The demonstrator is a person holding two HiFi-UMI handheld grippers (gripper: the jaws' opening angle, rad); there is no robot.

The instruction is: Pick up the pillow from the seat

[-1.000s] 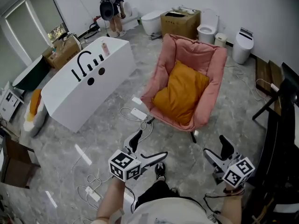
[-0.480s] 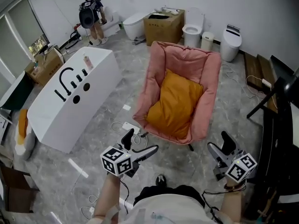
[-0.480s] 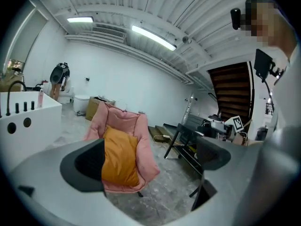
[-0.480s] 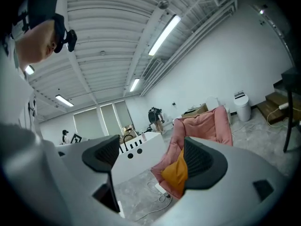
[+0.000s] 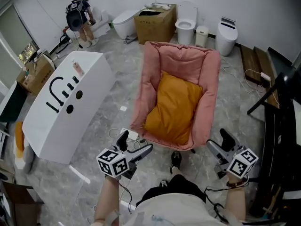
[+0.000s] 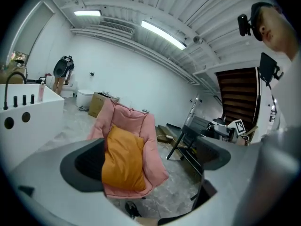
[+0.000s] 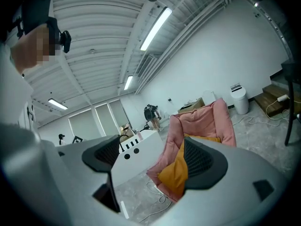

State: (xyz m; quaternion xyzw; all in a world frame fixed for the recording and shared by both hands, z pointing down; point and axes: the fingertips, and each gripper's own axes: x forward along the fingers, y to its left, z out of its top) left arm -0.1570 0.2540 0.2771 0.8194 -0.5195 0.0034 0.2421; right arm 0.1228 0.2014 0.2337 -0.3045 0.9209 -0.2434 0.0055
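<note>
An orange pillow (image 5: 174, 108) leans in the seat of a pink padded chair (image 5: 181, 64) on the grey floor. My left gripper (image 5: 133, 145) is open and held just short of the chair's front left corner, holding nothing. On the other side, my right gripper (image 5: 220, 144) is open and empty off the front right corner. The left gripper view shows the pillow (image 6: 123, 161) and chair (image 6: 139, 121) between the spread jaws of the left gripper (image 6: 148, 159). In the right gripper view the pillow (image 7: 175, 173) and chair (image 7: 202, 121) sit beyond the right gripper (image 7: 153, 158).
A white bathtub (image 5: 63, 105) stands left of the chair. Cables and a power strip (image 5: 129, 134) lie near its front leg. A cardboard box (image 5: 154, 19) and toilets (image 5: 186, 13) line the back wall. A black frame (image 5: 277, 102) stands at the right. A person (image 5: 77, 15) is far back.
I have come closer to the chair; it and the pillow now sit lower and nearer to both grippers. Both grippers stay open and empty.
</note>
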